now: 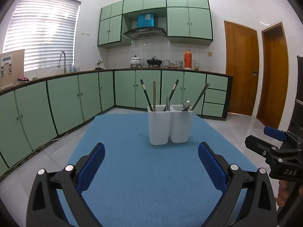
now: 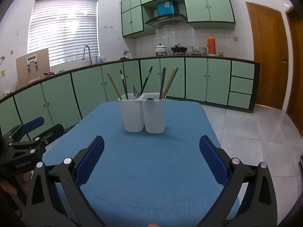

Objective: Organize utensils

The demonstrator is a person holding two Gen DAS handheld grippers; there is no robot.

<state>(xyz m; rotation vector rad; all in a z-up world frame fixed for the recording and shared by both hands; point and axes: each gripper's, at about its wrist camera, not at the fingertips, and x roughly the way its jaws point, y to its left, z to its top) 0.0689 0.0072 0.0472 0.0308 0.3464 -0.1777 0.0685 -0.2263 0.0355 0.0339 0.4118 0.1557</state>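
Observation:
A white two-compartment utensil holder (image 1: 169, 126) stands upright near the far end of the blue table mat (image 1: 144, 174). Chopsticks (image 1: 146, 94), a knife-like blade (image 1: 167, 104) and a spoon (image 1: 186, 105) stick up from it. It also shows in the right wrist view (image 2: 144, 113) with several chopsticks (image 2: 169, 83). My left gripper (image 1: 151, 160) is open and empty, short of the holder. My right gripper (image 2: 151, 157) is open and empty too. Each gripper shows at the other view's edge: the right gripper (image 1: 265, 138) and the left gripper (image 2: 45, 128).
The mat (image 2: 151, 162) covers a small table with tiled floor (image 2: 255, 141) around it. Green base cabinets (image 1: 66, 102) run along the left and back. Wooden doors (image 1: 242, 70) stand at the right. Pots (image 1: 135, 60) and a red flask (image 1: 188, 59) sit on the far counter.

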